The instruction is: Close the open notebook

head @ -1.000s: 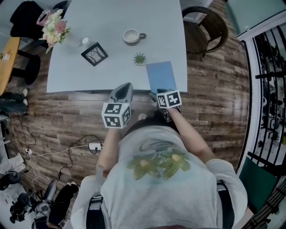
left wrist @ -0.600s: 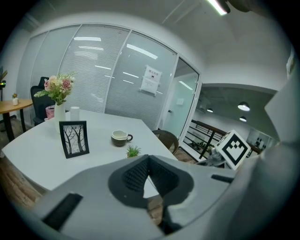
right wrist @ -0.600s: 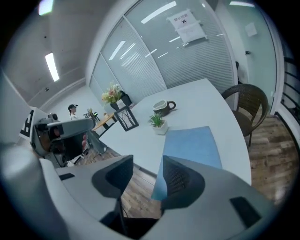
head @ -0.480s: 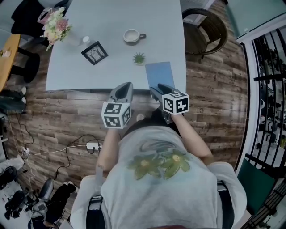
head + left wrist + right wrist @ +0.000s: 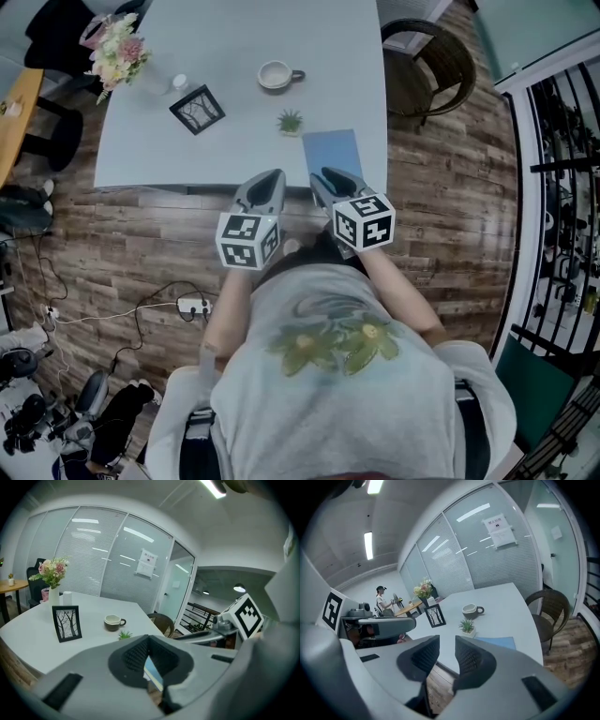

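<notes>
The notebook (image 5: 334,152) lies closed and flat at the near right corner of the table (image 5: 187,150). Its near edge runs along the table's near edge, and its right edge is close to the table's right edge. A small plant (image 5: 292,122) stands just beside its far left corner. The cup (image 5: 278,75) and the picture frame (image 5: 198,112) are well apart from it.

Both grippers hang at the table's near edge, side by side, and touch nothing. The left gripper (image 5: 267,180) has its jaws pressed together at the tips and holds nothing. The right gripper (image 5: 325,176) has just been closing its jaws – a narrow gap remains, with nothing between them. The middle of the table is bare, and a chair (image 5: 431,66) stands past its right edge.
</notes>
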{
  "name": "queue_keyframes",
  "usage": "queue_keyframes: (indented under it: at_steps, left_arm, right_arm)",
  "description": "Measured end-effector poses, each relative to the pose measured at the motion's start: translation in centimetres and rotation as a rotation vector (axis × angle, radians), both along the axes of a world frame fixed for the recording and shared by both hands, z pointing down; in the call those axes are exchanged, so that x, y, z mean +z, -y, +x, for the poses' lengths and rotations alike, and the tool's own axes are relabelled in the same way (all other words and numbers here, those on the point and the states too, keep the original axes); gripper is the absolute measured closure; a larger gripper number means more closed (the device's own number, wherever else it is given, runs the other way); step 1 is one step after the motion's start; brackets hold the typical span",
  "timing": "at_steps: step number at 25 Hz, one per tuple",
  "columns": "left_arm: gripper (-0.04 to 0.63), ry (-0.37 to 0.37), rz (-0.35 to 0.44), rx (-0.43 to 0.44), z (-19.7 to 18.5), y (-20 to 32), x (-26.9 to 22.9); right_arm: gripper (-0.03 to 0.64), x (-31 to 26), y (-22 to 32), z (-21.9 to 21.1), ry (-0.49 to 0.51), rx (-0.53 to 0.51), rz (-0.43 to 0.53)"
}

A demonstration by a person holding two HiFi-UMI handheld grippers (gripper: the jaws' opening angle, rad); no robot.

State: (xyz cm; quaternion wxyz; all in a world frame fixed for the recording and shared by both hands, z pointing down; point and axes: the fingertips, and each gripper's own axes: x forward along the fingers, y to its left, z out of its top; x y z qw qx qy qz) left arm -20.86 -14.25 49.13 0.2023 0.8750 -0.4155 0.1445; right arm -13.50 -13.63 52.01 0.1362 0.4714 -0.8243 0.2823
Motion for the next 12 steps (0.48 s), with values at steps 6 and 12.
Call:
queue_keyframes:
  at_steps: [6,12]
  left_arm:
    - [0.591,-0.005,0.014,0.009,0.4,-0.2,-0.6]
    - [0.591,-0.008,0.022,0.012,0.8,-0.5,-1.1]
  right_arm:
    - [0.588,-1.2,0.1,0.1,-0.025,0.019,0.046]
    - [0.6,-3.3,-0.1,0.0,0.004,0.011,0.112]
